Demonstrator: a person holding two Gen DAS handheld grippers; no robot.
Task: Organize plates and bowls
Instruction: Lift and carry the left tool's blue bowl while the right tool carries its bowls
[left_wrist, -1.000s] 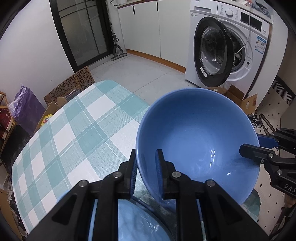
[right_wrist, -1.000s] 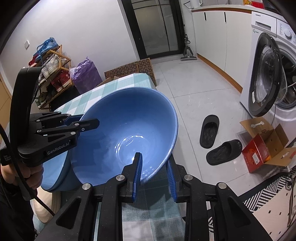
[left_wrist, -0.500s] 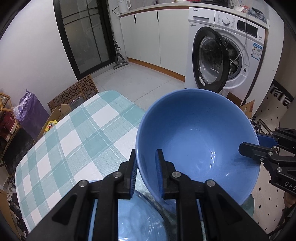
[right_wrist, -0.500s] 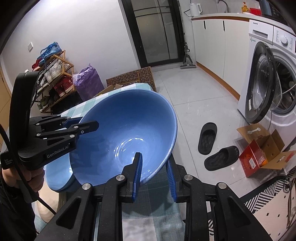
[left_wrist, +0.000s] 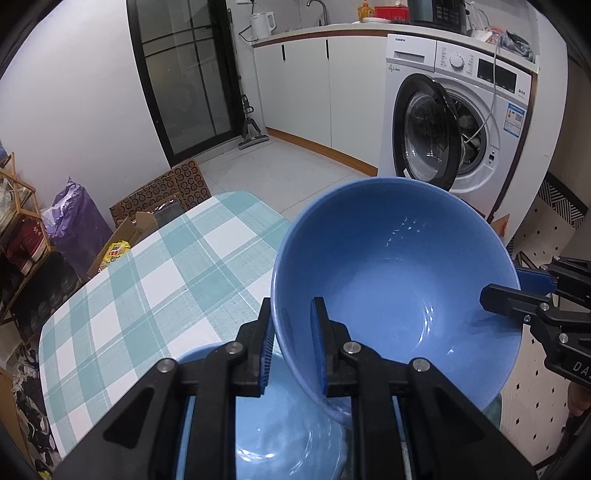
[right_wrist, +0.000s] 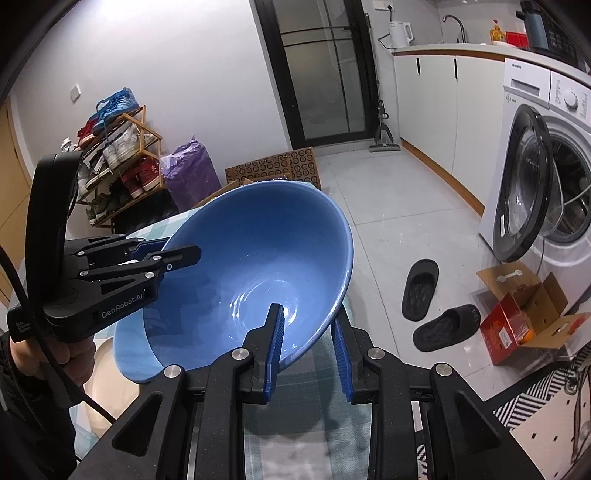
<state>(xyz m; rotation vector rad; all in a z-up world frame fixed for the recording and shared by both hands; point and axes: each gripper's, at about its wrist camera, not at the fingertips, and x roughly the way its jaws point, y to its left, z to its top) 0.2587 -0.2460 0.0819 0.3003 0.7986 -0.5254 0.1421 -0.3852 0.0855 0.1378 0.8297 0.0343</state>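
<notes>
1. A deep blue bowl (left_wrist: 399, 280) — glossy, its inside catching glints of light — is hanging tilted above the checked tablecloth (left_wrist: 147, 280).
2. The left gripper (left_wrist: 291, 347) is pinching its near rim.
3. The right gripper (right_wrist: 308, 350) is clamping the opposite rim.
4. A second blue dish (left_wrist: 288, 435) is lying directly beneath.

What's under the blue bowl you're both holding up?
Under the raised blue ceramic bowl sits a second blue dish on the teal checked tablecloth. The gripper fingers and the bowl cover most of it.
</notes>
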